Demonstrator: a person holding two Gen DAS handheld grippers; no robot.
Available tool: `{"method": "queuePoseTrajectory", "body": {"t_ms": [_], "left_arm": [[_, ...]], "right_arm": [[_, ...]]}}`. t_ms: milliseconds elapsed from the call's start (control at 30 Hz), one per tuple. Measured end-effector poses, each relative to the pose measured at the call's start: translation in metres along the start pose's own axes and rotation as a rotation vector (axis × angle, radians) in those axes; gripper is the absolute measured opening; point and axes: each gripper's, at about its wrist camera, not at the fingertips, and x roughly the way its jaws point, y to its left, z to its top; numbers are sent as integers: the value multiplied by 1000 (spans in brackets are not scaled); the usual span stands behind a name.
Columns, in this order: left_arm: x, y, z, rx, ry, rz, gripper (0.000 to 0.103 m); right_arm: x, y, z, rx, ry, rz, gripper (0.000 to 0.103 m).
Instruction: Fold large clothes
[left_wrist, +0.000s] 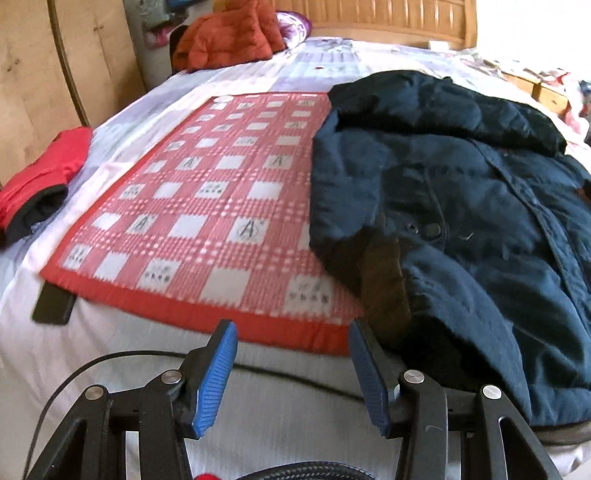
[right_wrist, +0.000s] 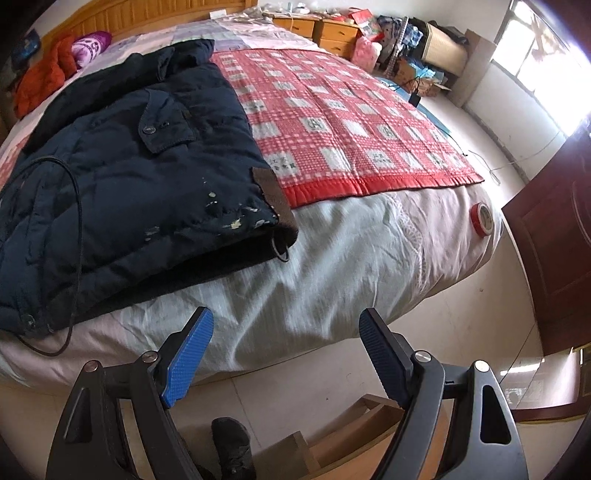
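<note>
Both hand-held grippers, left (left_wrist: 291, 332) and right (right_wrist: 286, 319), hang with jaws apart, gripping nothing, above the bed (right_wrist: 332, 258); a navy coat (right_wrist: 122, 166) lies, seemingly half-folded, across it.

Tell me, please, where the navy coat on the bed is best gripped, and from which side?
Probably the navy coat at its near hem corner by the brown lining, approached from the bed's foot: that edge lies free on the sheet.

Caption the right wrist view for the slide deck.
Open right hand-held gripper above the bed edge, near a navy padded coat lying partly on a red checked mat.
</note>
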Motion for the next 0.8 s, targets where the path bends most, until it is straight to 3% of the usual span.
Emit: {"method": "queuePoseTrajectory", "body": {"t_ms": [133,400,800], "left_arm": [[-2,3,-8,-3,30,20,53],[0,10,-57,7,141,75,53],[0,7,-79,-10,167,55,53]], "right_arm": [[-5,6,0,-39,-17,2,83],[-4,1,-2,-42,-21,6,83],[0,4,-7,-57,-15,13,83]]}}
